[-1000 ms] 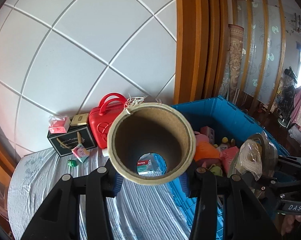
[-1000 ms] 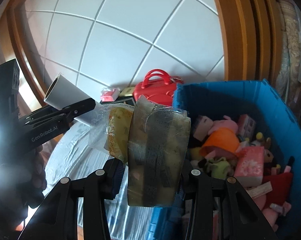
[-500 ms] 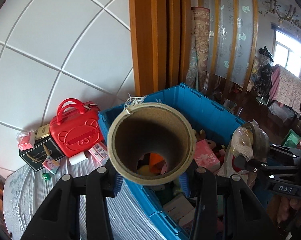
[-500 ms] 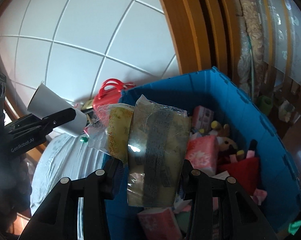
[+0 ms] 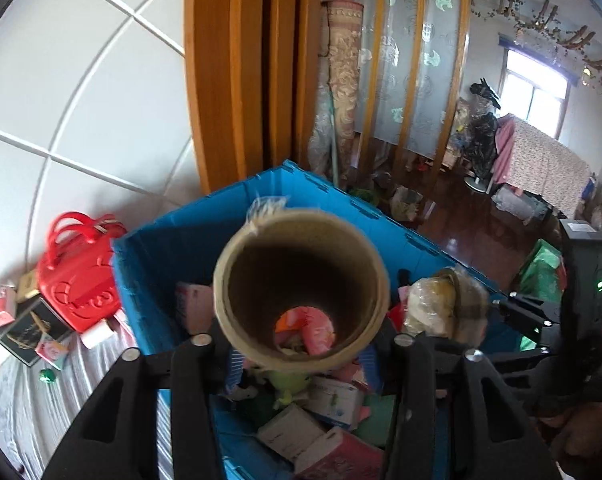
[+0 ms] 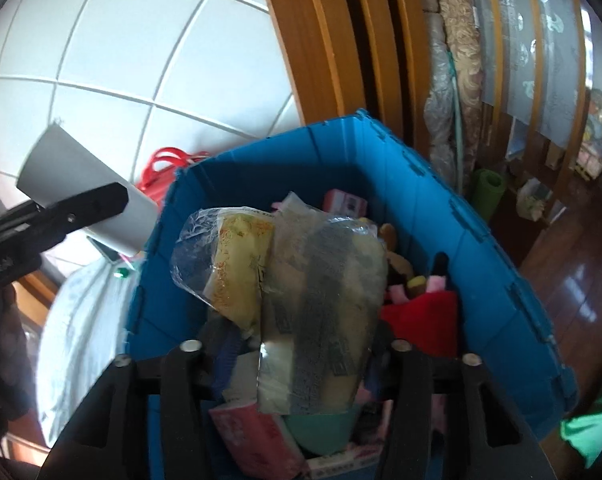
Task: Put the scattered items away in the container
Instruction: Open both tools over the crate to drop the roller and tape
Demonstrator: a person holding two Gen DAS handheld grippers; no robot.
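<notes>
My left gripper (image 5: 301,344) is shut on a cardboard tube (image 5: 257,300) and holds it over the blue crate (image 5: 261,188), its open end facing the camera. The tube shows white from the side in the right wrist view (image 6: 81,184). My right gripper (image 6: 293,348) is shut on a clear plastic packet of yellowish contents (image 6: 301,296) above the same crate (image 6: 481,248). The packet also shows in the left wrist view (image 5: 441,308). The crate holds several boxes, plush toys and packets.
On the striped cloth (image 5: 21,408) left of the crate lie a red toy handbag (image 5: 77,280), a black box (image 5: 25,332), small pink packets and a green bead (image 5: 47,377). A white tiled wall and a wooden door frame (image 5: 237,80) stand behind.
Both grippers have swung right from above the cloth to above the crate, carrying the tube and the packet. The view now looks down into the crate.
</notes>
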